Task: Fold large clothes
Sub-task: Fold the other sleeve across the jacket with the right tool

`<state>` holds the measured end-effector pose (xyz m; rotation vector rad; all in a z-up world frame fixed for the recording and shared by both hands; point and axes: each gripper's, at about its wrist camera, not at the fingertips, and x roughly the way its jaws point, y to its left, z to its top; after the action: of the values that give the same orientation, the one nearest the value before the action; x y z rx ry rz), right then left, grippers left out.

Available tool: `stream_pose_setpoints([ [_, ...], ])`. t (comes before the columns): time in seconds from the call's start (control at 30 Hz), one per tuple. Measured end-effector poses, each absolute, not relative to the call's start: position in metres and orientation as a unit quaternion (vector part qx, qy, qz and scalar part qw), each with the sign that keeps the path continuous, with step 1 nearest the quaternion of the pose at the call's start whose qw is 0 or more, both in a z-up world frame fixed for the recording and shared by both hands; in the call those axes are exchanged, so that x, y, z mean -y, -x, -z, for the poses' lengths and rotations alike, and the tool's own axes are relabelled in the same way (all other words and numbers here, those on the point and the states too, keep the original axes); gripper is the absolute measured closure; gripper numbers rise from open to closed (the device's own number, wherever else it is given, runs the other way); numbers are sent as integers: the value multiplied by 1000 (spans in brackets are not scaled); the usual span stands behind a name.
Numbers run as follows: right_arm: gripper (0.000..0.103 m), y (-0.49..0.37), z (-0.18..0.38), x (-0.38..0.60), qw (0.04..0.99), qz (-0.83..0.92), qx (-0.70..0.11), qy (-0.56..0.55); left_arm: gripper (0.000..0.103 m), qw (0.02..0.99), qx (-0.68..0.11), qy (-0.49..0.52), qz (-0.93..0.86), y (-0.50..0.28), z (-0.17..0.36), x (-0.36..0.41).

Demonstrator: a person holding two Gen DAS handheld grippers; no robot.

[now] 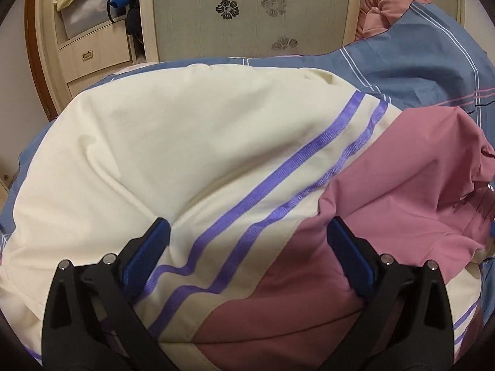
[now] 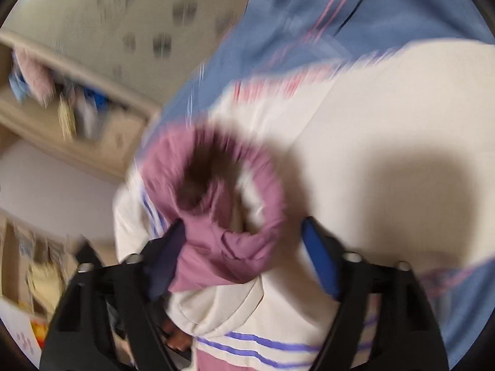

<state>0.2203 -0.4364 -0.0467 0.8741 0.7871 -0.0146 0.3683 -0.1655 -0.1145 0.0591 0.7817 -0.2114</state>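
Observation:
A large cream and pink jacket with two purple stripes lies spread on a bed. My left gripper is open just above it, one finger over the cream part and one over the pink part. In the blurred right wrist view, the jacket's pink cuff or hood opening lies bunched between the fingers of my right gripper. The jaws stand wide apart and the pink cloth touches the left finger. Cream cloth spreads beyond it.
The bed has a blue sheet with pink and white lines. A pink cushion sits at the back right. A wardrobe with flowered panels and open shelves with drawers stands behind the bed.

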Motion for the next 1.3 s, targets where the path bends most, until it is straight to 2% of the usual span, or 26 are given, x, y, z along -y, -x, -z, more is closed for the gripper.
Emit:
stream_pose_setpoints([
  [0.03,4,-201,41,455,835,59,-340,-428,2,920,-378,-31,102,-367,114,166],
  [0.07,2,-183,41,473,827,115,-314,-452,2,919,-378,-32,102,-366,114,165],
  [0.17,2,-127,72,522,749,249,-260,-556,2,920,-378,-30,103,-364,114,167],
  [0.27,2,-89,121,545,655,279,-217,-667,2,920,-377,-30,103,-369,114,166],
  [0.33,2,-74,135,546,629,270,-166,-710,2,920,-377,-30,103,-369,114,166],
  [0.5,2,-88,130,542,648,258,-162,-698,2,920,-377,-30,104,-367,114,165],
  [0.6,1,-104,129,548,692,273,-126,-657,2,920,-377,-30,103,-367,114,165],
  [0.63,4,-106,125,549,709,276,-110,-639,2,920,-377,-30,104,-367,114,165],
  [0.67,18,-112,119,550,731,280,-98,-615,2,920,-377,-31,104,-368,114,165],
  [0.7,28,-122,117,551,742,293,-112,-593,2,920,-377,-31,104,-368,114,165],
  [0.73,51,-131,119,552,746,307,-141,-574,2,920,-377,-31,103,-368,115,165],
  [0.77,83,-139,121,553,749,309,-163,-563,2,920,-377,-32,103,-368,115,165],
  [0.8,90,-145,127,553,749,296,-173,-567,2,920,-377,-33,102,-368,114,165],
  [0.83,94,-145,130,552,746,293,-170,-574,2,920,-377,-33,102,-368,113,165],
  [0.93,95,-133,108,544,773,294,-133,-547,2,920,-377,-34,102,-368,113,165],
  [1.07,95,-127,35,508,861,230,-63,-450,2,920,-377,-33,102,-368,114,166],
  [1.17,95,-142,-12,464,902,152,-39,-401,2,920,-377,-33,102,-368,113,166],
  [1.23,95,-166,-36,423,927,78,-48,-363,2,920,-377,-33,102,-368,113,166],
  [1.3,95,-198,-48,370,948,-13,-90,-304,2,920,-376,-29,104,-368,113,165],
])
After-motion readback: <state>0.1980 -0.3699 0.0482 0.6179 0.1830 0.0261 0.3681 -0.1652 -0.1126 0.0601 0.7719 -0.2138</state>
